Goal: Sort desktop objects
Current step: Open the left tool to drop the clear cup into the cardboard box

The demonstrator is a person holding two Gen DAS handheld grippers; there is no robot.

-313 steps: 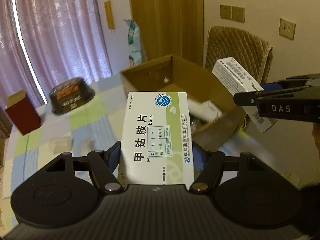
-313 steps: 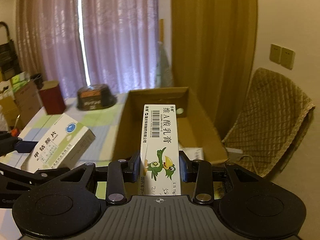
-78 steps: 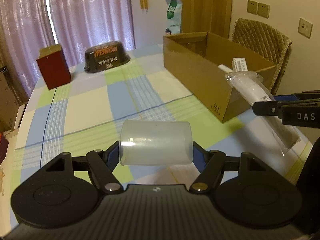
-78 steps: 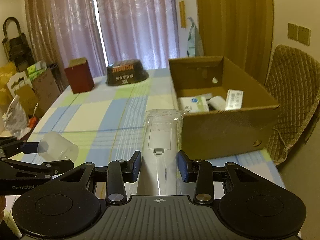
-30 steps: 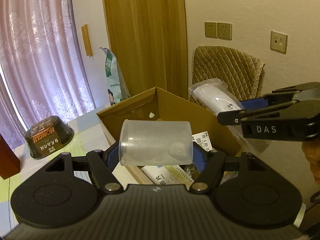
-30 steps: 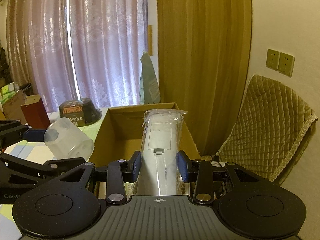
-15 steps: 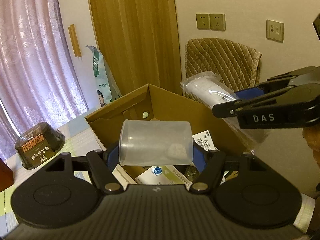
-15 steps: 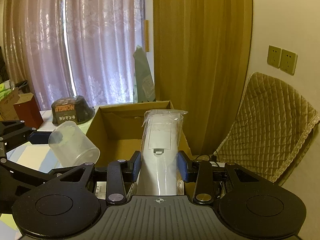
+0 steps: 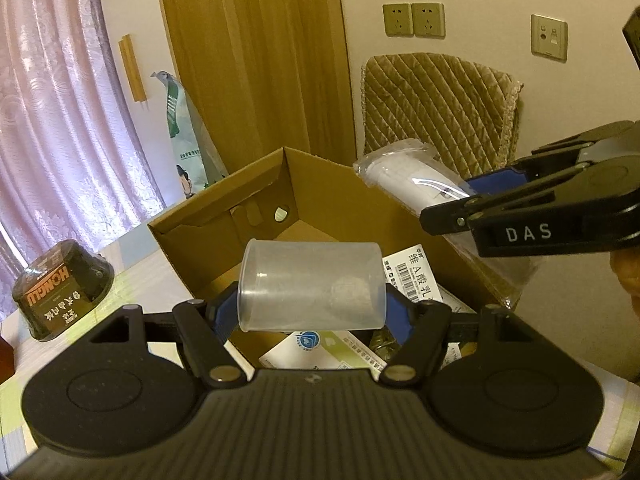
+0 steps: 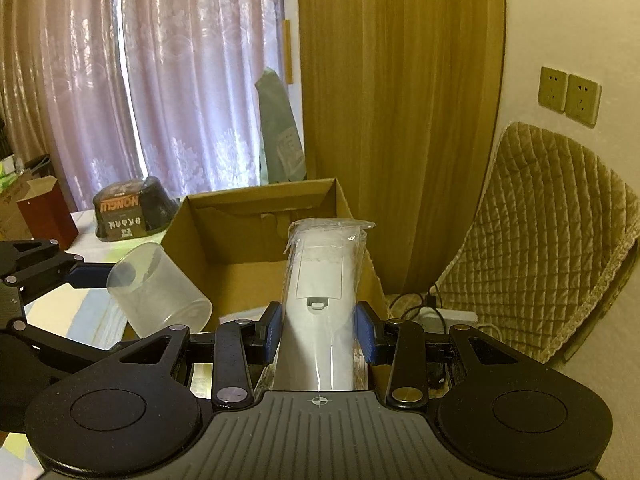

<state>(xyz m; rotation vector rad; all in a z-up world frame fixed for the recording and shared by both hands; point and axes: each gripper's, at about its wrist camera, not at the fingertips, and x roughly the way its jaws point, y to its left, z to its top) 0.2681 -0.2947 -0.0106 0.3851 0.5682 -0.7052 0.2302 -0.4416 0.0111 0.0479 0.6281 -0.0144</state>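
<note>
Left wrist view shows your left gripper (image 9: 312, 312) clamping the translucent cup (image 9: 311, 290) above the cardboard box (image 9: 224, 216); your right gripper (image 10: 319, 338) squeezes the wrapped white cylinder (image 10: 324, 304) over it too. You're at the drop step; lower each into the box, then release.

One cardboard box (image 9: 224, 216), one frosted cup (image 9: 312, 286), one bagged remote (image 10: 320, 304), two medicine boxes (image 9: 416, 276), one black bowl (image 9: 60, 288).

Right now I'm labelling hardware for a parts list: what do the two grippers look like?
Both are matte black plastic. The left gripper has a ribbed housing, two round discs, linkage arms with silver pivot pins, and blue pads on its jaws. The right gripper matches; its side carries white "DAS" lettering. No cables or sleeves show.
</note>
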